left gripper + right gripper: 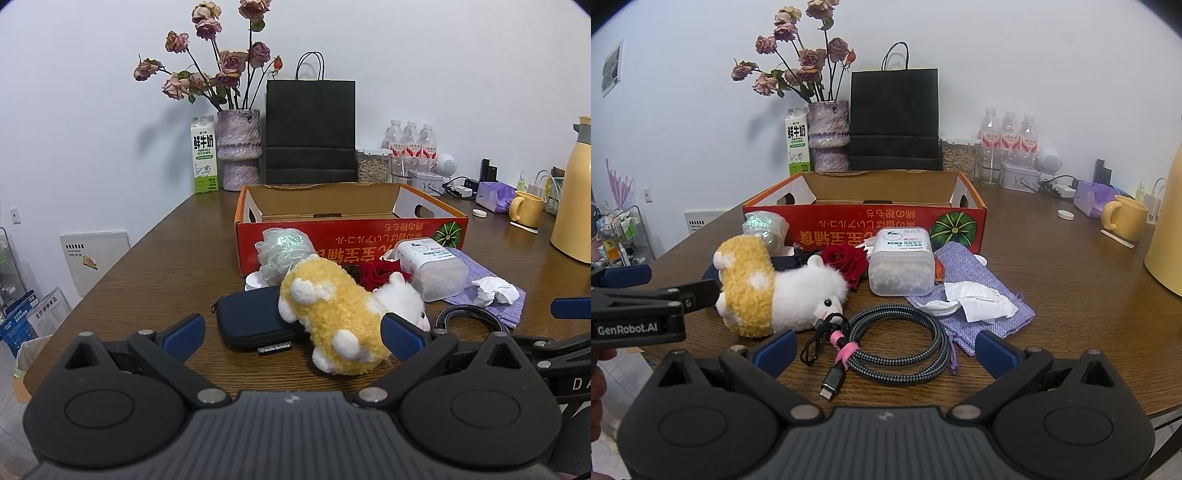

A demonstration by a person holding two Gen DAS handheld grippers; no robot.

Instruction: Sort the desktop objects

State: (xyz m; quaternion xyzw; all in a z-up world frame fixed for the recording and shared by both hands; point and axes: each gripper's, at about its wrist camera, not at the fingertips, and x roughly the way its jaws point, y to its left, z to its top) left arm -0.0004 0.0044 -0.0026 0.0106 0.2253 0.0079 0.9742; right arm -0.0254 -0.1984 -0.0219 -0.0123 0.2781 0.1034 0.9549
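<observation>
Right wrist view alone shows the whole coiled cable (894, 343) on the counter (1071, 288) between the spread fingers of the right tool (884, 347). Left wrist view shows the left tool (293, 332) gaping around the plush toy (340, 314), with a dark pouch (251, 321) beneath it. Behind stand the cardboard box (351, 229), a plastic jar (432, 269) and a purple cloth (979, 295)

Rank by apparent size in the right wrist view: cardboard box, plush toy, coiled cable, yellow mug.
1. cardboard box
2. plush toy and coiled cable: they look alike, and the cable lies nearer the camera, so unranked.
3. yellow mug, smallest, though farther off.
</observation>
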